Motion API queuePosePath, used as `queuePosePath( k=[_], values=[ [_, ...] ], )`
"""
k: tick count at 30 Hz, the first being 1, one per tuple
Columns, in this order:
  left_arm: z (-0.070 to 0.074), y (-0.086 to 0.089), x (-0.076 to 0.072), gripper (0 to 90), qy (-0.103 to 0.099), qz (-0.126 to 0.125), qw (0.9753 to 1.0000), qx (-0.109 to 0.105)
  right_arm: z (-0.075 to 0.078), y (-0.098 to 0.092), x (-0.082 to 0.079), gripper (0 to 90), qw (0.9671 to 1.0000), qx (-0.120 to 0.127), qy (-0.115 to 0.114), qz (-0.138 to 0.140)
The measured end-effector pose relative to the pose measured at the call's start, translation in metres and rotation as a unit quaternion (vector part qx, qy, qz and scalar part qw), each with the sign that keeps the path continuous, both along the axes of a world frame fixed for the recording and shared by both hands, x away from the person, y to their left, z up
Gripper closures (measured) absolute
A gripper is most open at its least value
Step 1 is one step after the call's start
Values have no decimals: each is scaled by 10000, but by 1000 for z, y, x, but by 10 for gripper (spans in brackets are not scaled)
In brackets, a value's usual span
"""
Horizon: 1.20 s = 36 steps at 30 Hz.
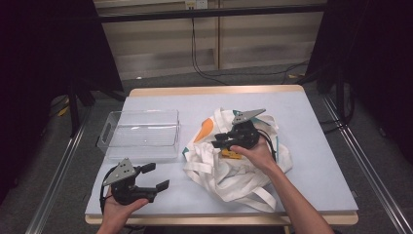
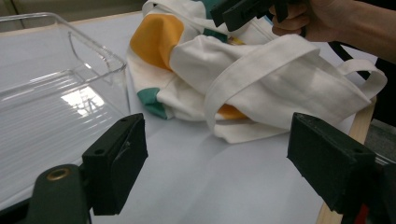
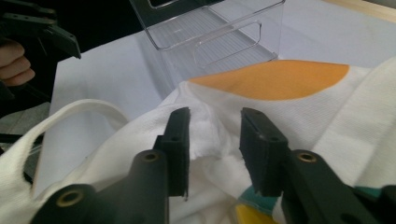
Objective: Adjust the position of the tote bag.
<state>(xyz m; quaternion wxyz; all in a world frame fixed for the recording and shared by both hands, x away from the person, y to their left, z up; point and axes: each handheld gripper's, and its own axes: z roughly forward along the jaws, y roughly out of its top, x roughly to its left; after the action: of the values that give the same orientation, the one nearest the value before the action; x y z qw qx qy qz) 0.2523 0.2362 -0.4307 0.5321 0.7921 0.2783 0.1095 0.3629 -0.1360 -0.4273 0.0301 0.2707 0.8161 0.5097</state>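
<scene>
High view. Heap of white tote bags [image 1: 234, 163] at centre to right of centre of frame, on the pale blue table [image 1: 311, 146]; orange and teal patches on the cloth. Clear plastic bin [image 1: 141, 127] at left of centre, empty, long axis across the frame, just beside the heap's left edge. Right gripper [image 1: 221, 141] directly over the heap, jaws pointing toward frame left, that is, toward the bin. Left gripper [image 1: 157, 176] at lower left, below the bin, above bare table, jaws spread wide and holding nothing, apart from the cloth.

Left gripper view. Jaws spread at lower left and lower right of frame, bare table between them. Heap [image 2: 261, 88] ahead at centre and upper right, a strap loop lying toward the right edge. Bin [image 2: 60, 93] at left. Right gripper [image 2: 243, 11] and its hand at top of frame, above the cloth.

Right gripper view. Jaws partly spread at bottom centre, a raised fold of white cloth [image 3: 212, 140] between them; contact with the pads not clear, pinch not yet closed. Bin [image 3: 219, 32] straight ahead at top centre, beyond the orange patch. Left gripper [image 3: 39, 30] at upper left.

Judgement: right gripper nearer to the heap; likely next move a pinch on the fold, then carry forward along the jaw axis to the bin.
</scene>
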Motion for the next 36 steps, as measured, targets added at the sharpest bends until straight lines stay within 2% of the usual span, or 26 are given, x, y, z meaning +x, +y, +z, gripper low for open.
queuePosePath(
  k=[2,5,7,8,9,12,14,15,17,18,20,23,24,26,27,28,30,32,33,34,35,36],
  values=[
    [5,-5,3,206,-40,-85,9999,42,4,-7,-4,606,10000,-4,-55,-58],
    [10,-11,8,230,-14,-163,9999,-55,9,-16,-11,609,9998,-58,-104,-129],
    [14,-17,14,262,11,-251,9996,-92,9,-20,-14,622,9998,-76,-101,-161],
    [17,-25,21,274,42,-335,9994,-93,11,-28,-20,642,9997,-114,-125,-197],
    [17,-25,21,298,42,-335,9994,-93,11,-33,-23,657,9996,-90,-97,-243],
    [20,-37,32,333,136,-487,9986,-134,9,-44,-29,676,9995,-48,-85,-309],
    [22,-46,42,383,142,-576,9982,-104,2,-61,-40,682,9988,-89,-48,-473],
    [23,-50,45,383,142,-601,9980,-113,2,-61,-40,682,9988,-89,-48,-473],
    [26,-60,52,429,189,-703,9972,-153,-3,-74,-49,686,9982,-142,2,-587],
    [28,-71,59,436,143,-806,9966,-108,-4,-78,-52,686,9979,-184,14,-616],
    [30,-81,64,449,99,-875,9961,-27,-5,-85,-58,690,9975,-196,16,-686],
    [31,-91,71,472,144,-981,9951,61,-8,-95,-67,691,9970,-226,26,-737],
    [33,-100,79,481,132,-1044,9942,218,-9,-97,-70,691,9969,-248,35,-750],
    [34,-105,83,510,191,-1084,9937,202,-10,-100,-73,691,9967,-261,36,-771],
    [35,-110,89,510,262,-1165,9925,278,-10,-102,-76,690,9965,-272,41,-789],
    [36,-119,95,568,231,-1242,9907,502,-11,-107,-81,677,9964,-213,69,-821],
    [36,-129,101,574,277,-1335,9879,735,-12,-112,-86,678,9962,-147,70,-859],
    [36,-139,106,560,459,-1463,9845,847,-12,-115,-89,678,9957,-158,57,-909],
    [36,-143,108,539,430,-1506,9828,980,-12,-117,-91,677,9956,-167,56,-921],
    [36,-143,108,538,430,-1506,9828,980,-12,-117,-91,677,9956,-167,56,-921],
    [36,-148,110,538,450,-1526,9808,1128,-13,-118,-92,678,9954,-171,60,-940],
    [35,-154,115,531,483,-1597,9776,1279,-14,-120,-94,664,9949,-226,62,-982]
  ],
)
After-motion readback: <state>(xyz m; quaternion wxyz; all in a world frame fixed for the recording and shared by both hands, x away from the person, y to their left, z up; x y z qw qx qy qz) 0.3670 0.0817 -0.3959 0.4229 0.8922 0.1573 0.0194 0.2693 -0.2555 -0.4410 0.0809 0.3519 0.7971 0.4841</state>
